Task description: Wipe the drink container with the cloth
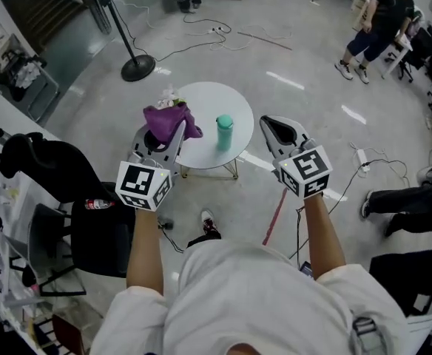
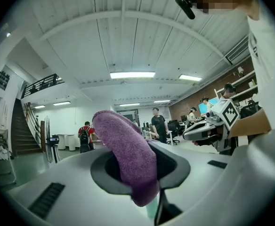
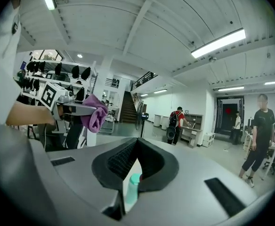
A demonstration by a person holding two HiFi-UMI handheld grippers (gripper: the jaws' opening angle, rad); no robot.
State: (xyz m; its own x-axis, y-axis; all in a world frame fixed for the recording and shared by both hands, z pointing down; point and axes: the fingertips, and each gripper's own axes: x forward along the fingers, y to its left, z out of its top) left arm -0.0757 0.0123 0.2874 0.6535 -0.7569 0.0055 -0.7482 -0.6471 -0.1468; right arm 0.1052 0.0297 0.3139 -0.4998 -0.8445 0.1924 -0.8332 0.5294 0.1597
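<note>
Seen from above, a person holds a hand-held gripper in each hand over a small round white tabletop (image 1: 205, 98) at 12 o'clock ahead of them.

The left hand-held gripper (image 1: 176, 129) is clamped on a purple cloth (image 1: 169, 118). The cloth bunches out of the jaws and drapes over the tabletop's 9 o'clock edge. In the left gripper view the cloth fills the gap between the jaws and folds down over their front.

A teal bottle (image 1: 224, 132) stands upright on the tabletop, toward its 4 o'clock side. It is at 3 o'clock from the cloth, near it but not touching.

The right hand-held gripper (image 1: 269, 122) has its jaws pressed together with nothing between them. Its tip is just off the tabletop's 3 o'clock edge, and the bottle is at 9 o'clock from it, near but apart. In the right gripper view the bottle shows low, below the closed jaws.

The bottle stands between the two grippers, and neither touches it.
</note>
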